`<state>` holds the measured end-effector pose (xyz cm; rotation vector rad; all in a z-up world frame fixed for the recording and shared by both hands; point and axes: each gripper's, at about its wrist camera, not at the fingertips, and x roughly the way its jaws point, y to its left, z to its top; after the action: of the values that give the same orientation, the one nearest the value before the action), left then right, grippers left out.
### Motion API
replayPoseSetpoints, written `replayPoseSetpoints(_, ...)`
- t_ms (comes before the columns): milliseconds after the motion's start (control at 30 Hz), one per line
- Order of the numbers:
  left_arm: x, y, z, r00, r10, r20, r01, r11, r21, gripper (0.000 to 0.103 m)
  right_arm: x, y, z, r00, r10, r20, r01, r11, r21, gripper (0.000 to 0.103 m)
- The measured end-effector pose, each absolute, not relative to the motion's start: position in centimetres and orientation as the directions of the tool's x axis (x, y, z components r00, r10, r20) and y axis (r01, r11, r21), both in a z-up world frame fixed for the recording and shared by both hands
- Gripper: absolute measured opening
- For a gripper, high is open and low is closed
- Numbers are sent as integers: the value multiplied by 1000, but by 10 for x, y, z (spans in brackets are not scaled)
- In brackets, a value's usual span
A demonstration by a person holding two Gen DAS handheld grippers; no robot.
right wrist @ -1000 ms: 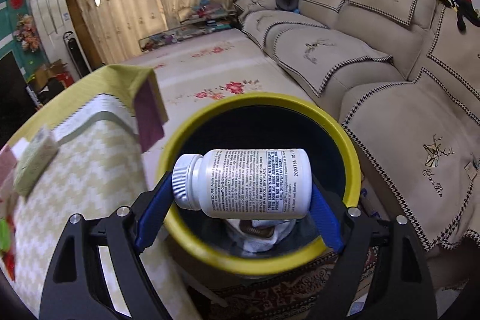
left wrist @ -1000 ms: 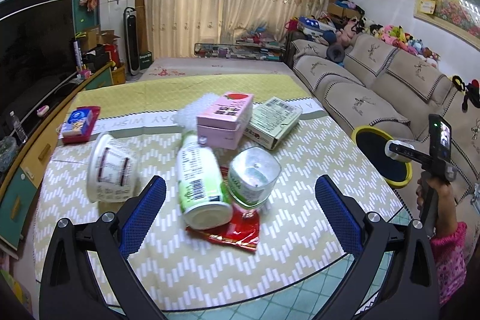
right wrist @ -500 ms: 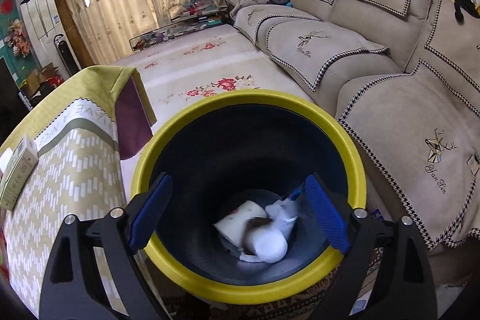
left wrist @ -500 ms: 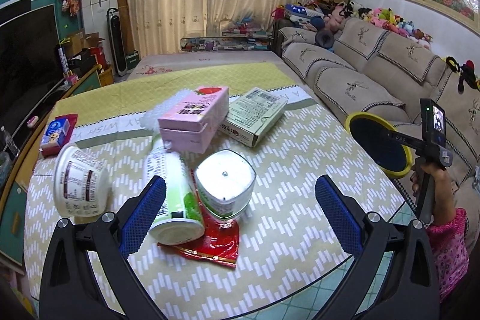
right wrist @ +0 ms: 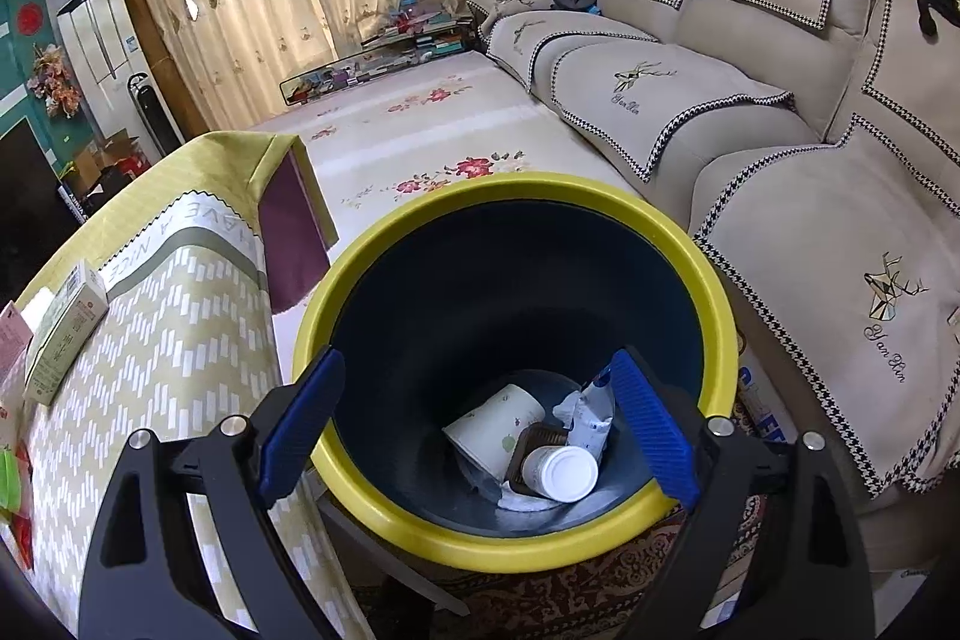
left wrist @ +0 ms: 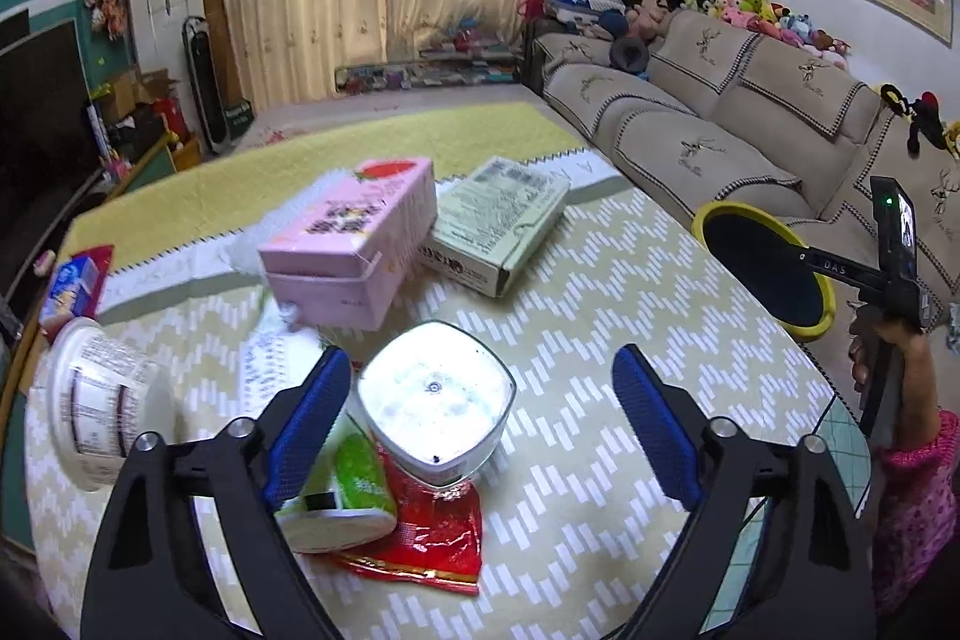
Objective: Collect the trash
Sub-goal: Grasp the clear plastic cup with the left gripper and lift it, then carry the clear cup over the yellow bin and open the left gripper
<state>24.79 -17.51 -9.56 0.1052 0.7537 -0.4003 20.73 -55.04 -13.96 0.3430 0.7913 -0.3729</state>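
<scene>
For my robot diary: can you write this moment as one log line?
left hand-held gripper: open, around clear bottle | right hand-held gripper: open, empty, over bin

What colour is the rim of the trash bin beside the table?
Yellow; the trash bin is dark blue inside. The right wrist view shows it best.

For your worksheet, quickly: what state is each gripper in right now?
Left gripper: open, empty, jaws either side of a clear jar.
Right gripper: open, empty, over the bin.
</scene>
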Motion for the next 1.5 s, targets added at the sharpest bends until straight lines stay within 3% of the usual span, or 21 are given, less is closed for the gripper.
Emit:
replayPoseSetpoints(433, 265, -184, -115, 643, -262, -720, 356, 934, -23, 66, 207, -550, -149, 636, -172, -752, 437, 884, 167, 85)
replayPoseSetpoints(567, 268, -190, -117, 653, -229, -722, 343, 939, 12, 54, 206, -550, -149, 637, -169, -752, 435, 884, 171, 85)
replayPoseSetpoints(933, 265, -201, -108, 643, -251, -723, 344, 939, -20, 54, 194, -558, -144, 656, -160, -738, 437, 877, 199, 85)
replayPoseSetpoints(1500, 264, -274, -95, 601, -357, -715, 478, 878, -37, 54, 166, -583, -142, 668, -166, -726, 464, 855, 231, 85)
